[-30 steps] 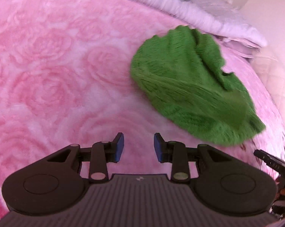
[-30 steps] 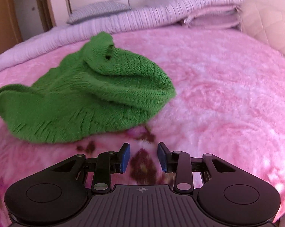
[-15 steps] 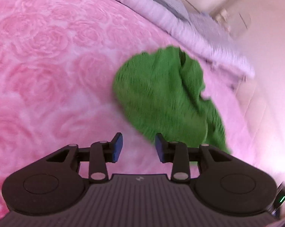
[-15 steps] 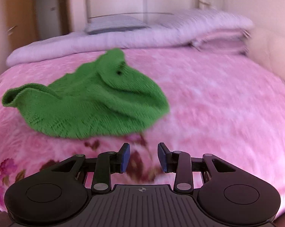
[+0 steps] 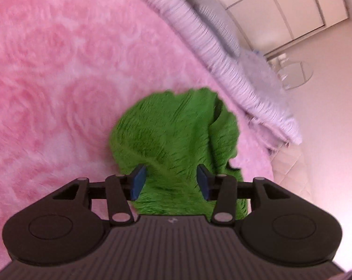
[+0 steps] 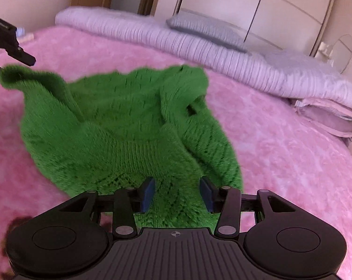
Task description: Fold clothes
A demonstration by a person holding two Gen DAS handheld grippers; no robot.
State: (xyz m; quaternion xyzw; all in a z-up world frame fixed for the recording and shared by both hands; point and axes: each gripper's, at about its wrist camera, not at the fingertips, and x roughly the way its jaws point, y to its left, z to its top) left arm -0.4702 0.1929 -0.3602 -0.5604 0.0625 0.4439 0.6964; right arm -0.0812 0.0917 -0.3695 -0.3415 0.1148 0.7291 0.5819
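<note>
Left gripper (image 5: 171, 178): black two-finger tool with blue pads; its jaws have just been opening and now stand wide apart. Green knit shows in the gap between them, but the pads do not press on it, and whether the cloth lies between the pads or below them cannot be told.

Right gripper (image 6: 177, 192): same build; its jaws have likewise just been opening and stand wide, with the near hem of the knit seen in the gap and no pad pressing on it.

Crumpled green knitted sweater (image 6: 129, 126): lies in a loose heap on the bed, directly ahead of both grippers. In the right wrist view a ribbed band runs across its near part, a fold stands up at its far right, and one corner is drawn out to the far left, where it meets the black tip of the other tool at the edge of the picture; whether that tip touches the cloth cannot be told.

Fluffy pink blanket with a rose pattern (image 5: 47, 93): covers the bed under and all round the sweater.

Rolled pale lilac ribbed quilt (image 6: 176, 42): lies along the far edge of the bed, well apart from the sweater, with a grey pillow (image 6: 204, 29) on it.

White wardrobe doors (image 6: 269, 7): stand behind the bed.
</note>
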